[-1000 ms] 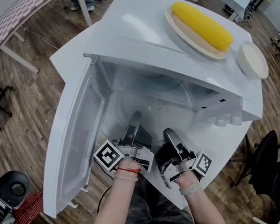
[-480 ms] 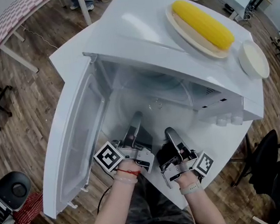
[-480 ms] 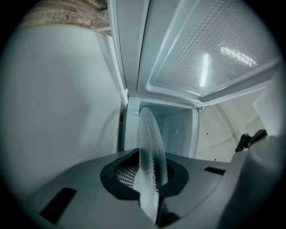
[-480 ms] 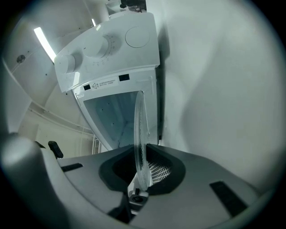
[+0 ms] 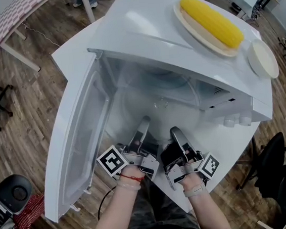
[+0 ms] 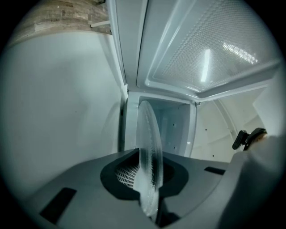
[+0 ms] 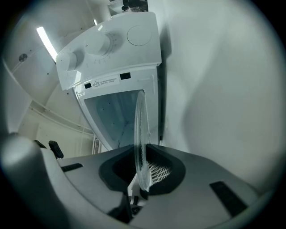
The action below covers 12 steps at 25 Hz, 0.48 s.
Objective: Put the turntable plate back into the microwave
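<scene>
The clear glass turntable plate (image 5: 159,110) lies roughly flat at the mouth of the white microwave (image 5: 140,40), partly inside the cavity. My left gripper (image 5: 144,125) is shut on its near rim at the left, and my right gripper (image 5: 176,133) is shut on the rim just beside it. In the left gripper view the plate (image 6: 149,134) runs edge-on between the jaws of the left gripper (image 6: 150,181), with the cavity behind. The right gripper view shows the plate (image 7: 140,125) pinched in the right gripper (image 7: 142,176), below the control panel (image 7: 111,42).
The microwave door (image 5: 77,143) hangs wide open at the left. On top of the microwave rest a plate with a yellow corn cob (image 5: 210,20) and a small white dish (image 5: 263,59). Two knobs (image 5: 238,122) sit at the right front. Office chairs stand on the wooden floor.
Both grippers have kept their hold on the plate and edged slightly to the right and forward with it. The head view has shifted a little.
</scene>
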Each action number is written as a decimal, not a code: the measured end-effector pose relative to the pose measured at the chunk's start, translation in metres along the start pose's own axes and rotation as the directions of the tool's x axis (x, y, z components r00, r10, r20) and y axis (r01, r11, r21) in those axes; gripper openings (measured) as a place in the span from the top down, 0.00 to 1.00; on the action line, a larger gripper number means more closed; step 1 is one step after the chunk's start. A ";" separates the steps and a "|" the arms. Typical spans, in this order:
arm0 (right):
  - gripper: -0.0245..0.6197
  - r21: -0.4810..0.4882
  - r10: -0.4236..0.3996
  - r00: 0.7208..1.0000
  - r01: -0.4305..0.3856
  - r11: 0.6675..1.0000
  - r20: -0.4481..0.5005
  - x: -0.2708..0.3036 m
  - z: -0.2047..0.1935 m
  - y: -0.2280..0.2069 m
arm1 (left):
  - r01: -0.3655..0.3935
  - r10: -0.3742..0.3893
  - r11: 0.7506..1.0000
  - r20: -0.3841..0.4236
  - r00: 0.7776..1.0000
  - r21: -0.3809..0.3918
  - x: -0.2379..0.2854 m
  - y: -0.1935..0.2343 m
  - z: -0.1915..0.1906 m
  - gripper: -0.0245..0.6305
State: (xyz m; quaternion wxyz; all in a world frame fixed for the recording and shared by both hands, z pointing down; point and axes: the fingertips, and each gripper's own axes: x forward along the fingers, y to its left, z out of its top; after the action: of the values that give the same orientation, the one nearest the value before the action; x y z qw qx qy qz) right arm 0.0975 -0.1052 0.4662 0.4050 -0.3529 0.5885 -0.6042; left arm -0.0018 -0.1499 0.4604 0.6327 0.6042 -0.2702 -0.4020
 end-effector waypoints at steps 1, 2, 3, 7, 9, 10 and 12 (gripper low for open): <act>0.88 -0.001 -0.002 1.000 0.002 1.000 0.001 0.000 0.000 0.000 | 0.001 -0.001 1.000 0.001 1.000 -0.005 -0.001 0.000 -0.001 0.91; 0.89 -0.003 -0.003 1.000 0.003 1.000 0.001 0.000 0.000 0.001 | 0.001 -0.001 1.000 0.002 1.000 -0.008 -0.001 0.000 -0.001 0.91; 0.89 -0.003 -0.005 1.000 0.005 1.000 0.001 0.000 0.000 0.001 | -0.001 0.001 1.000 0.002 1.000 -0.006 -0.001 0.000 -0.001 0.91; 0.88 -0.005 -0.010 1.000 0.010 1.000 0.004 0.002 0.000 0.005 | -0.014 0.015 1.000 -0.017 1.000 0.026 0.001 -0.003 -0.002 0.91; 0.88 -0.015 -0.008 1.000 0.008 1.000 0.003 0.003 0.001 0.007 | -0.013 0.014 1.000 -0.015 1.000 0.023 0.002 -0.005 -0.001 0.91; 0.88 -0.021 -0.007 1.000 0.007 1.000 0.001 0.004 0.001 0.008 | -0.013 0.013 1.000 -0.012 1.000 0.020 0.002 -0.005 -0.001 0.91; 0.88 -0.032 -0.002 1.000 0.002 0.999 -0.005 0.006 0.001 0.010 | -0.011 0.011 1.000 -0.007 1.000 0.020 0.002 -0.007 0.001 0.91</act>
State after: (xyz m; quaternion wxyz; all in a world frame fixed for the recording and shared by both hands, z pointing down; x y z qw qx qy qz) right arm 0.0966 -0.1105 0.4558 0.3972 -0.3584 0.5986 -0.5962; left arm -0.0022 -0.1518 0.4533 0.6299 0.6103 -0.2755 -0.3936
